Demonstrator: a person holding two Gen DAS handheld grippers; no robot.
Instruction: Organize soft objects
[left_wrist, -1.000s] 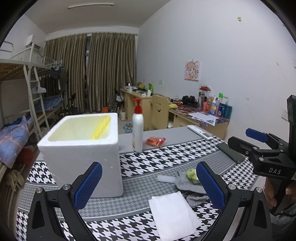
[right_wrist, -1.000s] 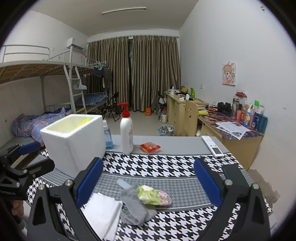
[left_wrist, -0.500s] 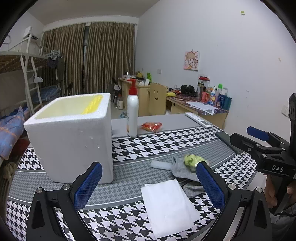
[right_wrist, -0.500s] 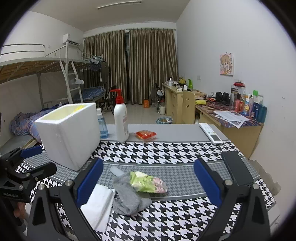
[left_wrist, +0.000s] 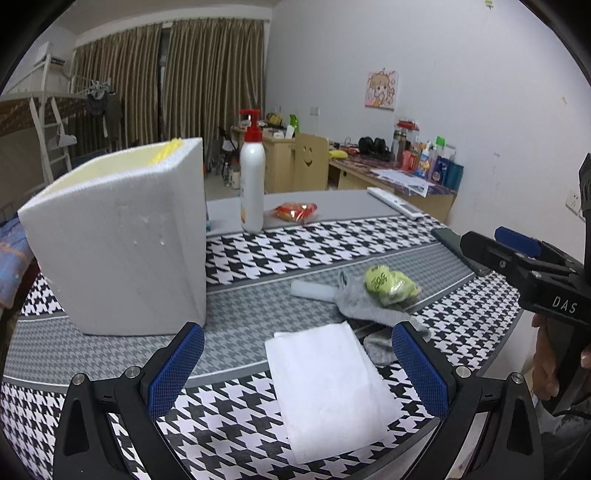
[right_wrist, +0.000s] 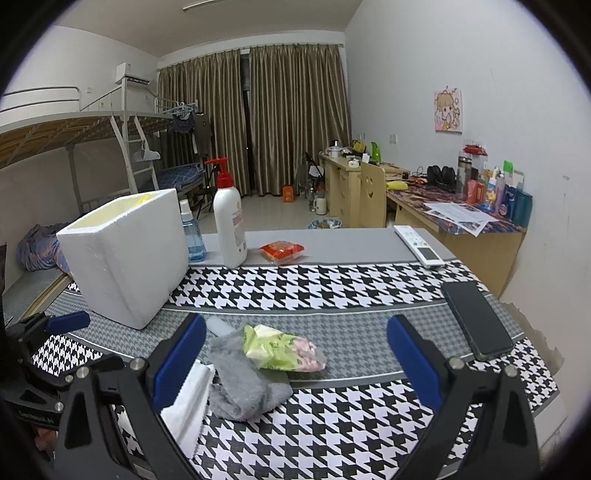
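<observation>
A folded white cloth (left_wrist: 328, 387) lies near the table's front edge, between my left gripper's (left_wrist: 297, 360) open jaws. A grey sock (left_wrist: 364, 304) lies beyond it, with a green plastic bag (left_wrist: 389, 282) on top. In the right wrist view the sock (right_wrist: 242, 376) and bag (right_wrist: 282, 349) lie just ahead of my open right gripper (right_wrist: 295, 354), with the cloth (right_wrist: 188, 402) at its left finger. A white foam box (left_wrist: 118, 240) stands open at the left, and it also shows in the right wrist view (right_wrist: 125, 251). Both grippers are empty.
A white pump bottle (right_wrist: 229, 221), a blue spray bottle (right_wrist: 192, 236) and a red snack packet (right_wrist: 282, 251) stand at the back. A remote (right_wrist: 417, 245) and a black phone (right_wrist: 476, 321) lie at the right. A small white tube (left_wrist: 310, 290) lies by the sock.
Both grippers have moved lower and closer to the table. The cloth, sock and bag now appear larger and nearer. Nothing was grasped.
</observation>
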